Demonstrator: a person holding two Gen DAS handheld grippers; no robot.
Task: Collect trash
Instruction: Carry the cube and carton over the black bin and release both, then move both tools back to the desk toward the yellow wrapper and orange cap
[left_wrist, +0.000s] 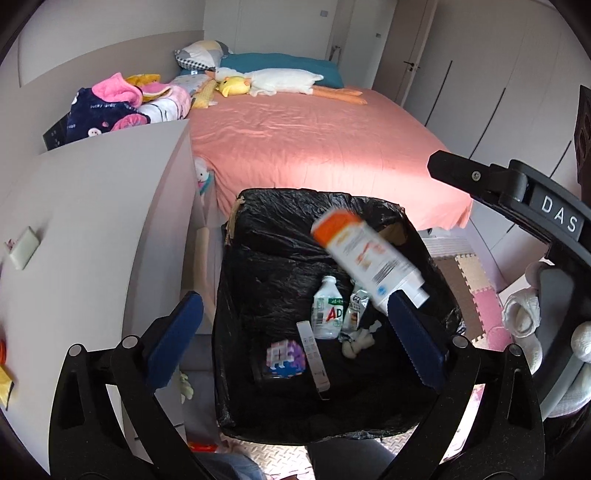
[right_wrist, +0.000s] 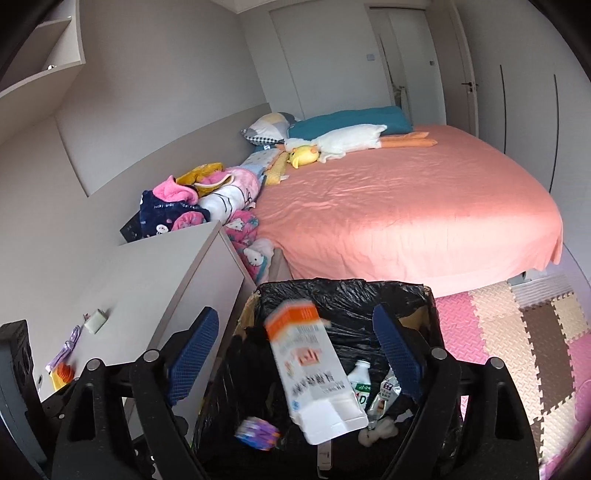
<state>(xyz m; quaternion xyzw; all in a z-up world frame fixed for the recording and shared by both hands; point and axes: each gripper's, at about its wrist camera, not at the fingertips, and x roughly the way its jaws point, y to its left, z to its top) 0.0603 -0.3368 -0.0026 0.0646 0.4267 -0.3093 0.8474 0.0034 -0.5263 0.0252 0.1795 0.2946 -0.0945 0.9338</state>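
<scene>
A cardboard bin lined with a black bag (left_wrist: 236, 266) (right_wrist: 343, 291) stands below both grippers. A white and orange carton (left_wrist: 365, 258) (right_wrist: 314, 373) is blurred in mid-air over the bin, touching neither gripper. In the bin lie a small white bottle (left_wrist: 327, 314) (right_wrist: 360, 380), a foil wrapper (left_wrist: 356, 310) (right_wrist: 386, 398), a purple and white packet (left_wrist: 286, 358) (right_wrist: 258, 437), a white strip (left_wrist: 312, 354) and crumpled tissue (left_wrist: 356, 341) (right_wrist: 380, 430). My left gripper (left_wrist: 295, 332) is open above the bin. My right gripper (right_wrist: 295, 350) is open above the bin; its body shows in the left wrist view (left_wrist: 517, 192).
A white cabinet (left_wrist: 92, 229) (right_wrist: 147, 288) stands left of the bin, with a small white box (left_wrist: 24, 247) (right_wrist: 94, 319) on top. A bed with a pink sheet (left_wrist: 314, 147) (right_wrist: 406, 214) lies behind. Foam floor mats (right_wrist: 517, 350) lie to the right.
</scene>
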